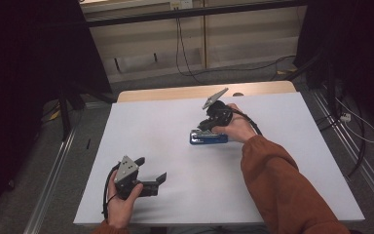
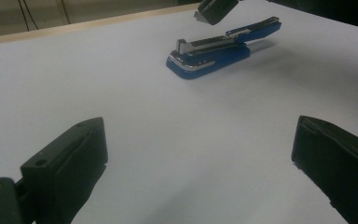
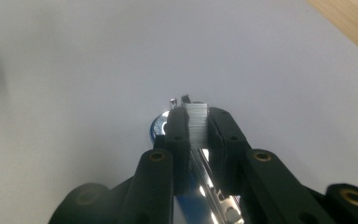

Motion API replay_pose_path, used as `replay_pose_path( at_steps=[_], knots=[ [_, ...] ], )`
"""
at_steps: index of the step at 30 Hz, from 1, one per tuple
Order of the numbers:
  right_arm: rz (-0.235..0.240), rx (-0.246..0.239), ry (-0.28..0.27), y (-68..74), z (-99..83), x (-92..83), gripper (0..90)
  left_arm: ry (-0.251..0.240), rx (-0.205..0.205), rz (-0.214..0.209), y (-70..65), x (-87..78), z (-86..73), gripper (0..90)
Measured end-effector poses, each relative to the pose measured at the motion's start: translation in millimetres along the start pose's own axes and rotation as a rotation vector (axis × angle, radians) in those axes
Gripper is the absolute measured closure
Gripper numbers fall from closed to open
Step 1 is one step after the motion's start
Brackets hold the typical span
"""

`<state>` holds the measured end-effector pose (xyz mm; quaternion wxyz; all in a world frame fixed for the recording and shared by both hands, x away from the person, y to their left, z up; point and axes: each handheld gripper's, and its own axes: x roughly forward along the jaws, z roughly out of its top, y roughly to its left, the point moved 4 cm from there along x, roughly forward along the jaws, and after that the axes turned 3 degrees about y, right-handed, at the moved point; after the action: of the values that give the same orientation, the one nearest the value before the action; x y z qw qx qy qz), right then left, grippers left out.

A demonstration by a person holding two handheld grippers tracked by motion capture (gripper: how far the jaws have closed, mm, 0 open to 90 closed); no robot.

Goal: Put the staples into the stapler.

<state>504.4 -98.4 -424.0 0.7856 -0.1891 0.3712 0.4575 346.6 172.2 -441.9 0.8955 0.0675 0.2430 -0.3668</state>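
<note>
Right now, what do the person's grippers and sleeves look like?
Both are black two-jaw tools. The left gripper and right gripper each carry a grey three-cornered plate on top and trail a black cable. Brass-coloured pivot pins dot the linkages. The sleeves are rust-orange.

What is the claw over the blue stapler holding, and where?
The right claw pinches a strip of staples by its flat sides, above the stapler. The left claw holds nothing.

Stapler [image 3: 200,186] mostly hidden behind right claw [image 3: 197,122]
</note>
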Motion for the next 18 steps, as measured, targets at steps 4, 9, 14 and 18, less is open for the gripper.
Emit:
replay_pose_path(
  at_steps=[4, 9, 14, 18],
  knots=[
    [0.014, -0.029, -0.013, 2.8, 2.4, 3.0, 79.3, -0.003, -0.003, -0.004, 0.5, 0.0, 0.3, 3.6],
    [0.060, -0.049, -0.010, 0.3, -0.2, 10.6, 79.3, -0.001, -0.005, -0.003, 0.8, 0.1, 0.2, 3.6],
    [0.070, -0.064, -0.003, -3.2, -3.2, 14.8, 79.3, 0.001, -0.005, -0.008, 0.8, 0.6, 0.0, 3.6],
    [0.082, -0.095, -0.007, -3.6, -3.6, 16.9, 79.3, 0.000, -0.004, -0.008, 0.8, 0.5, 0.2, 3.6]
  ],
)
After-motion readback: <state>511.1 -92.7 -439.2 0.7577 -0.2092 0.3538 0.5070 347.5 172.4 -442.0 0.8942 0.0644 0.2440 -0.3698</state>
